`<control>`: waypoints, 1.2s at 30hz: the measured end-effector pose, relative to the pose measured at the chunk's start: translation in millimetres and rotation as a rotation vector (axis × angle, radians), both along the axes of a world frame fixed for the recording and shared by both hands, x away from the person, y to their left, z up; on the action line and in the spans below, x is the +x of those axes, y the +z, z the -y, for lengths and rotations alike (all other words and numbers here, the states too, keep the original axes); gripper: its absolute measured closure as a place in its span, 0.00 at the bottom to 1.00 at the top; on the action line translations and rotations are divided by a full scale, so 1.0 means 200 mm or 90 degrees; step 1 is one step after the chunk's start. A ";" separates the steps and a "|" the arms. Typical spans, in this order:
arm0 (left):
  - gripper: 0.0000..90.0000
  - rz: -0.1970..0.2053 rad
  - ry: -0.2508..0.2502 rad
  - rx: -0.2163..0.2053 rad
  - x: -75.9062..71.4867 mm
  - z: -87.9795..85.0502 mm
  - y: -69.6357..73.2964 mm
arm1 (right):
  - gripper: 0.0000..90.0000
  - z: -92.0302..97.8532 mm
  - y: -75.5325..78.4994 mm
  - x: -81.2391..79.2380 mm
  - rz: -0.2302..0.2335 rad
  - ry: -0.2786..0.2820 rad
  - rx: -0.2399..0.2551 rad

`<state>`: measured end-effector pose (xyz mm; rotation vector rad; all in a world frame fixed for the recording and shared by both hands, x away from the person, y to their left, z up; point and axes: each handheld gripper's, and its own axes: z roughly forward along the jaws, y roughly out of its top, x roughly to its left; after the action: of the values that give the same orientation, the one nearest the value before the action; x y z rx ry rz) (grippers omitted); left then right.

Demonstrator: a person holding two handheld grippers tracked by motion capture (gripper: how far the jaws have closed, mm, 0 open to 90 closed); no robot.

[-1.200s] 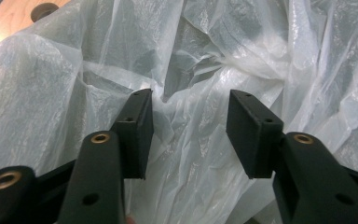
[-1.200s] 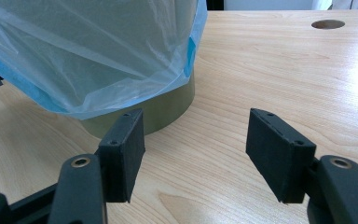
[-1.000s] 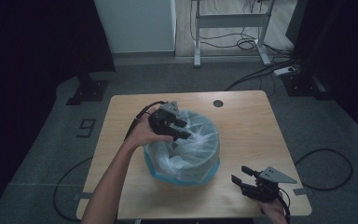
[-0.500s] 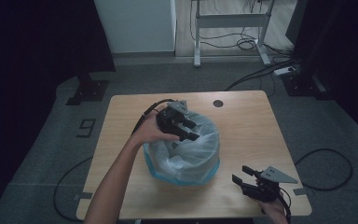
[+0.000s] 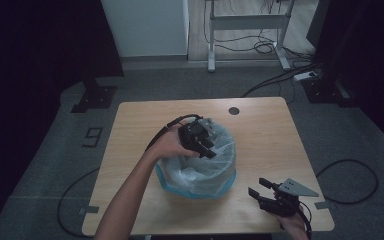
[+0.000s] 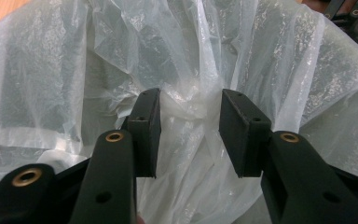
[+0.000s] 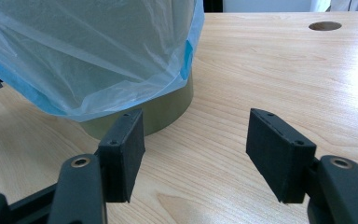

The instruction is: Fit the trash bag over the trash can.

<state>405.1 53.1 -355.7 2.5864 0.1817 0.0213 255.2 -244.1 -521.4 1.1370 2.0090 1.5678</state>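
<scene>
A round olive bin (image 7: 168, 109) lined with a pale blue see-through plastic bag (image 5: 200, 175) stands mid-table. My left gripper (image 5: 207, 150) hangs over the bin's far rim, pointing down into the bag's mouth. In the left gripper view its jaws (image 6: 189, 126) have just been closing and are open, with a bunched white fold of the bag (image 6: 191, 105) between the pads. My right gripper (image 5: 256, 186) rests at the table's front right corner, open with nothing between its fingers (image 7: 196, 149), and looks at the bin's base.
The wooden table (image 5: 270, 135) has a round cable hole (image 5: 234, 110) near its far edge. The left gripper's cable (image 5: 167, 127) arcs over the table behind the bin. A metal desk frame (image 5: 245, 30) and floor cables lie beyond the table.
My left gripper has moved to the right, farther over the bag's mouth, and its jaws have narrowed. The right gripper has stayed where it was.
</scene>
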 end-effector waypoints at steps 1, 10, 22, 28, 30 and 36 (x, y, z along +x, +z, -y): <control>0.61 0.003 -0.001 -0.008 -0.01 -0.01 0.01 | 0.40 0.00 0.00 0.00 0.000 0.000 0.000; 0.58 0.008 0.039 -0.043 0.00 -0.18 0.08 | 0.40 0.00 0.00 0.00 0.001 0.001 -0.002; 0.58 -0.019 0.089 0.014 0.04 -0.29 0.00 | 0.40 -0.02 -0.01 0.00 -0.002 0.005 -0.008; 0.52 -0.010 0.096 0.004 0.03 -0.30 -0.01 | 0.40 -0.01 -0.01 0.00 0.000 0.003 -0.008; 0.48 -0.006 0.099 -0.006 0.02 -0.30 -0.01 | 0.40 -0.01 -0.01 0.00 0.001 0.001 -0.007; 0.37 0.027 0.125 -0.078 -0.03 -0.38 0.02 | 0.39 0.00 -0.01 0.00 0.003 -0.006 -0.011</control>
<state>399.7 128.2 -351.4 2.4342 0.4078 0.1332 256.1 -244.0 -522.8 1.1338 2.0083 1.5436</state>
